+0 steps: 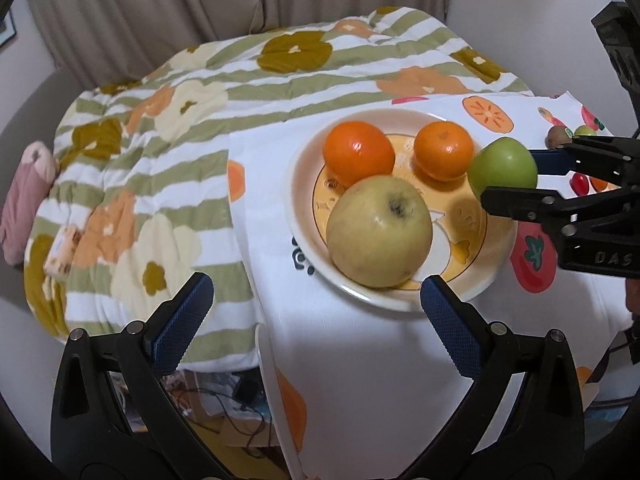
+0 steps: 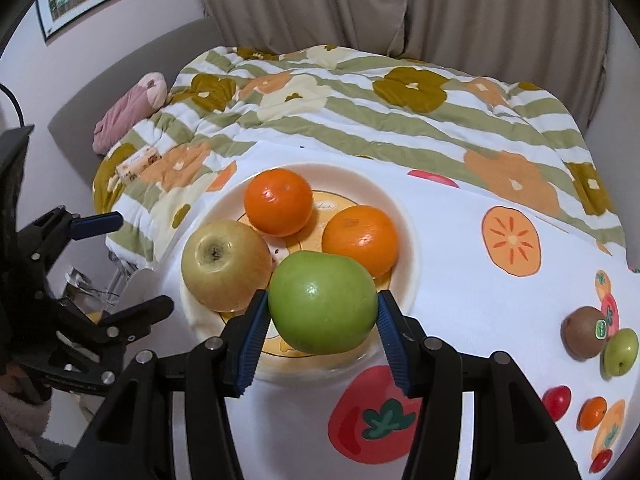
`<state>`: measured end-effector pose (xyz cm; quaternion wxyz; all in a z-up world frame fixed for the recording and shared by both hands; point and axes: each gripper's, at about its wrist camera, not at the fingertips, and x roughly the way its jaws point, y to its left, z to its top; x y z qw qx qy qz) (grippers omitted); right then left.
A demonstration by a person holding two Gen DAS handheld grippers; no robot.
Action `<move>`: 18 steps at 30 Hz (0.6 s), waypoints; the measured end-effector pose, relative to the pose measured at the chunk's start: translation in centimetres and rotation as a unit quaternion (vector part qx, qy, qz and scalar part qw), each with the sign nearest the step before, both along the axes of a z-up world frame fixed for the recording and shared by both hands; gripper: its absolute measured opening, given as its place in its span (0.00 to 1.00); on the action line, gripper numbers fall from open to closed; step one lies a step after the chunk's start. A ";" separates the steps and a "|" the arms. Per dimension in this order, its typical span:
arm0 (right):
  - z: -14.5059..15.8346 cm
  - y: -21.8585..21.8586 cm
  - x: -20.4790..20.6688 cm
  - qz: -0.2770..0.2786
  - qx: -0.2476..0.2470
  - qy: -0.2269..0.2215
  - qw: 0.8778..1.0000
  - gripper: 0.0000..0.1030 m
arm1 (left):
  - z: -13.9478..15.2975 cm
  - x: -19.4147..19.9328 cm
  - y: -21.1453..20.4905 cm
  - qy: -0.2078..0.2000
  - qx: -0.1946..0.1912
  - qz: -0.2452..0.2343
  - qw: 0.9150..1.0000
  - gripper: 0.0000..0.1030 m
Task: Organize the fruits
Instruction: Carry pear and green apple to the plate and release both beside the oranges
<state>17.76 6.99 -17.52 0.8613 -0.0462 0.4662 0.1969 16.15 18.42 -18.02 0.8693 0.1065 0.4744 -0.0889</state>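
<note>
- A tabletop (image 2: 460, 248) under a fruit-print white cloth stands beside a bed with a flowered quilt (image 2: 360, 112); curtains hang behind
- Nearest, the right tool (image 2: 320, 312) clamps a green apple (image 2: 322, 300) over the near rim of the plate (image 2: 408, 224); the left tool (image 1: 316, 304) gapes wide, holding nothing
- On the plate already: a yellow apple (image 2: 226, 264) and two oranges (image 2: 278, 202)
- Left to gather, well apart at the right: a kiwi (image 2: 584, 332), small green fruit (image 2: 620, 352), small red and orange ones
- Judged about halfway; the crowded plate leaves little room

White fruit-print tablecloth (image 2: 460, 248) under a cream plate (image 2: 408, 236), a kiwi (image 2: 582, 330), small loose fruits.
</note>
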 end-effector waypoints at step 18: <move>-2.5 1.1 1.3 0.029 0.008 0.008 0.999 0.58 | -1.2 0.4 0.3 0.010 0.020 0.000 1.000 1.00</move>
